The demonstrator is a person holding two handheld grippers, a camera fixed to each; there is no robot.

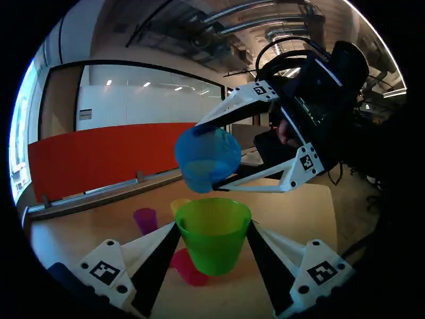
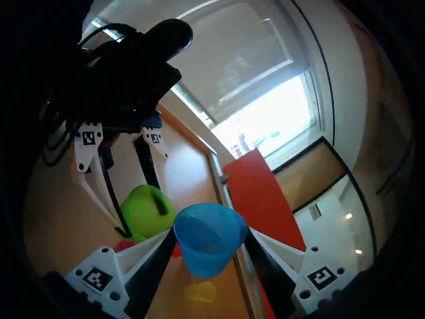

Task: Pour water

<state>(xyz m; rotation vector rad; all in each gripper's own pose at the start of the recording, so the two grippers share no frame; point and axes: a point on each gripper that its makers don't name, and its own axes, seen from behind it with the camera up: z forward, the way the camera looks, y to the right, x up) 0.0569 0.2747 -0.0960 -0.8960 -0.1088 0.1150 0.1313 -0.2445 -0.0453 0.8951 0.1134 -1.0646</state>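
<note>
**Two held cups above the table, blue tipped over green**

The left gripper (image 1: pixel 212 227) has its jaws closed on an upright green cup (image 1: pixel 213 242), one finger pressing each side. The right gripper (image 1: pixel 207 158) clamps a blue cup (image 1: pixel 204 165) the same way. This cup is tilted, with its mouth turned toward the green cup's rim, and hangs just above it without touching. Whether either cup contains water cannot be made out: the blue wall is translucent and shows only a paler patch.

Three small cups stand on the wooden table (image 1: pixel 297 212). A purple cup (image 1: pixel 145 219) is fully visible, toward the far edge. A yellow cup (image 1: pixel 179 204) and a pink cup (image 1: pixel 187 268) are each partly hidden behind the green cup. The hand holding the right gripper is largely masked by the dark housing. In the right gripper view, the near table edge is cut off by the fingers.
</note>
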